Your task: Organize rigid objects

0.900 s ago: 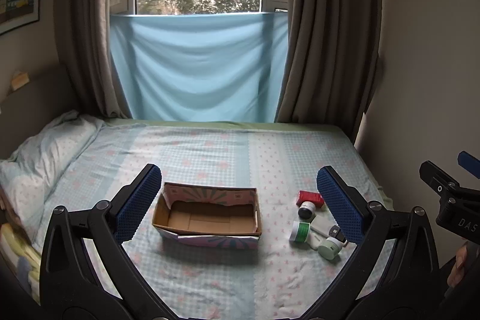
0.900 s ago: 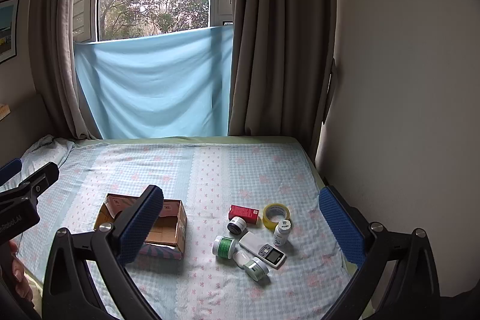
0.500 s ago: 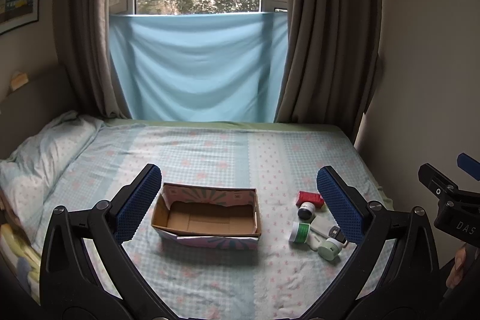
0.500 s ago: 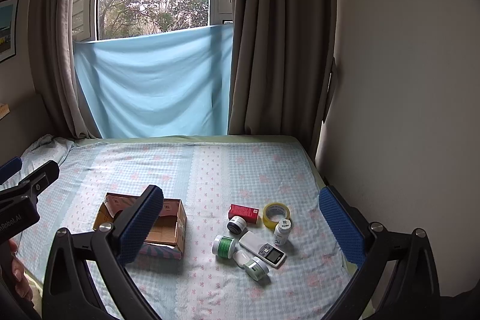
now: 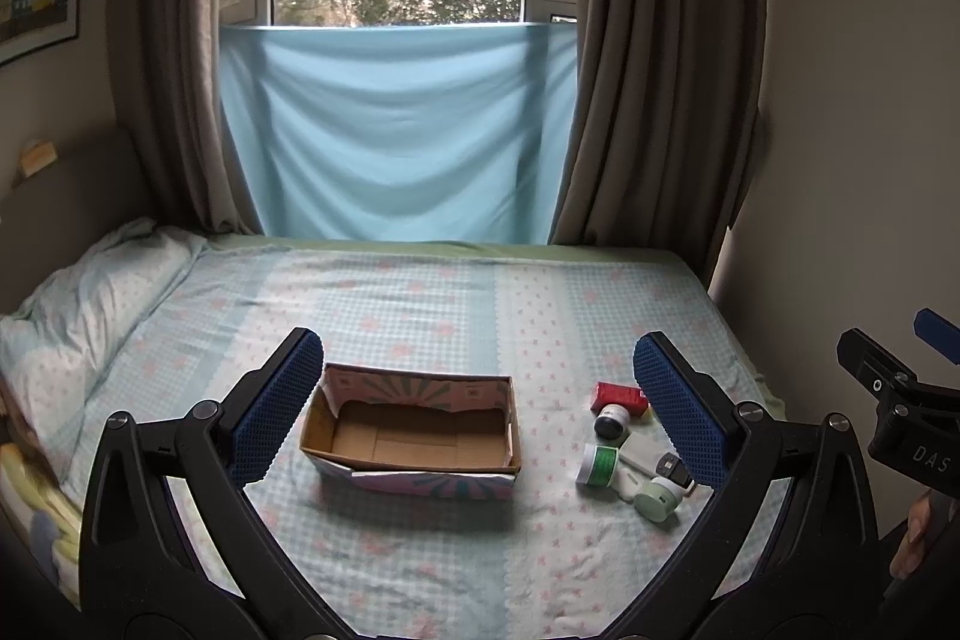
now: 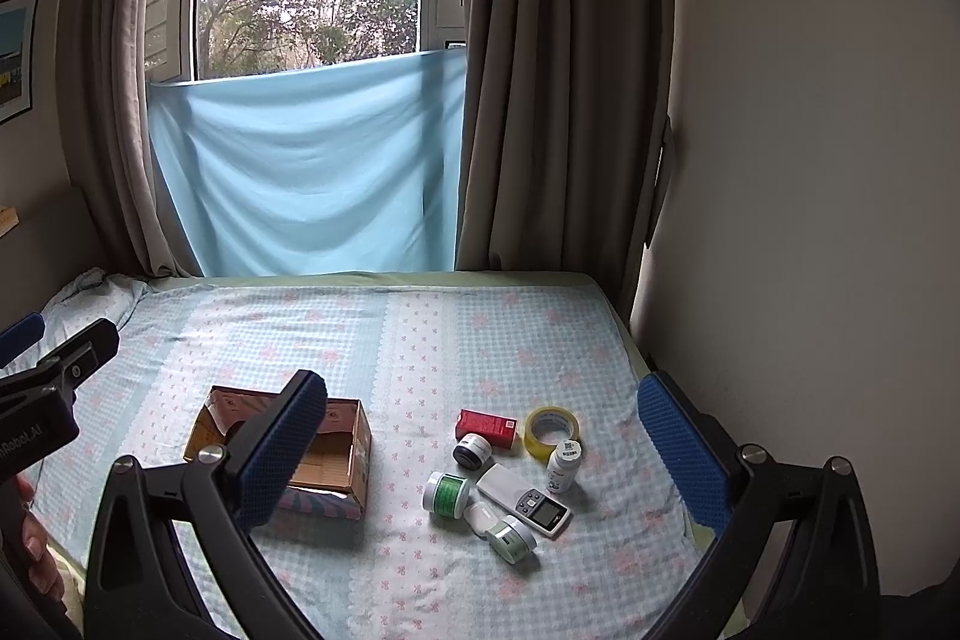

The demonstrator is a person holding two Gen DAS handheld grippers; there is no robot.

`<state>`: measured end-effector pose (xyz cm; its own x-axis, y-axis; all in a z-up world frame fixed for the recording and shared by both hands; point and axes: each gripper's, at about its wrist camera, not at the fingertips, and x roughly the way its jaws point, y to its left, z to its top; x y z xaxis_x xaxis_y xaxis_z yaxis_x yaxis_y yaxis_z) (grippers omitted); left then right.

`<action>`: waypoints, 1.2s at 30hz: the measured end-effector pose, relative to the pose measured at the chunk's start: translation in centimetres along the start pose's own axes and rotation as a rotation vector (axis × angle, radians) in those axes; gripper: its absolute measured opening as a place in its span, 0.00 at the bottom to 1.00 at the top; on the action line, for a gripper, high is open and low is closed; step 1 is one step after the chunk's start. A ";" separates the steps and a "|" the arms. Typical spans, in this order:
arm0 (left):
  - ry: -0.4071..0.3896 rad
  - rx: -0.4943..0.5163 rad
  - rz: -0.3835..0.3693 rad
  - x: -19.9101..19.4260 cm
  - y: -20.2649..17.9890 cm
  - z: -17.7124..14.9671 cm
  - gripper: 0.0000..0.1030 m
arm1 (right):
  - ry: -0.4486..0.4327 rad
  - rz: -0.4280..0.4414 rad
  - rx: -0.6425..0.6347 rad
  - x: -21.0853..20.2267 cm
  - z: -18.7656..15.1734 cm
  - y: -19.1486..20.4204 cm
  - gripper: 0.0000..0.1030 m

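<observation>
Both grippers, left point(image 5: 477, 403) and right point(image 6: 483, 451), fingers released, empty; cardboard box point(image 5: 414, 430) between left fingers awaits clustered jars point(image 6: 447, 493).

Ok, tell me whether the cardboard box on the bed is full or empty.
Empty. The left wrist view shows the cardboard box's bare brown floor, nothing inside.

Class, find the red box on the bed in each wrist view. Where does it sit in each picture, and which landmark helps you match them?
Left wrist view: the red box lies right of centre, partly hidden behind the right blue finger pad.
Right wrist view: the red box lies near the centre, in full view, just left of the yellow tape roll.
Shared landmark: the open cardboard box, to its left in both.
</observation>
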<state>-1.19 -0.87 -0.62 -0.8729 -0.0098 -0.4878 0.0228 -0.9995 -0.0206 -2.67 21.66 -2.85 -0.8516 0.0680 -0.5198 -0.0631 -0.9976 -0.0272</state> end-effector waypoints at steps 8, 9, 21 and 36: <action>0.000 -0.003 0.005 0.1 0.0 0.1 1.00 | -0.001 0.006 0.006 0.0 0.0 -0.1 1.00; 0.001 -0.003 0.005 0.2 0.0 0.1 1.00 | -0.001 0.005 0.005 0.0 0.0 -0.1 1.00; 0.011 0.007 0.002 0.9 -0.2 0.0 0.99 | 0.009 0.002 0.005 0.4 -0.2 -0.2 1.00; 0.248 0.082 -0.075 9.8 -4.9 -2.1 0.99 | 0.170 -0.044 0.033 7.1 -1.3 -3.7 1.00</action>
<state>-8.82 3.96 -7.12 -0.7241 0.0613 -0.6869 -0.0853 -0.9964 0.0010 -7.76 25.83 -7.52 -0.7478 0.1063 -0.6554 -0.1175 -0.9927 -0.0269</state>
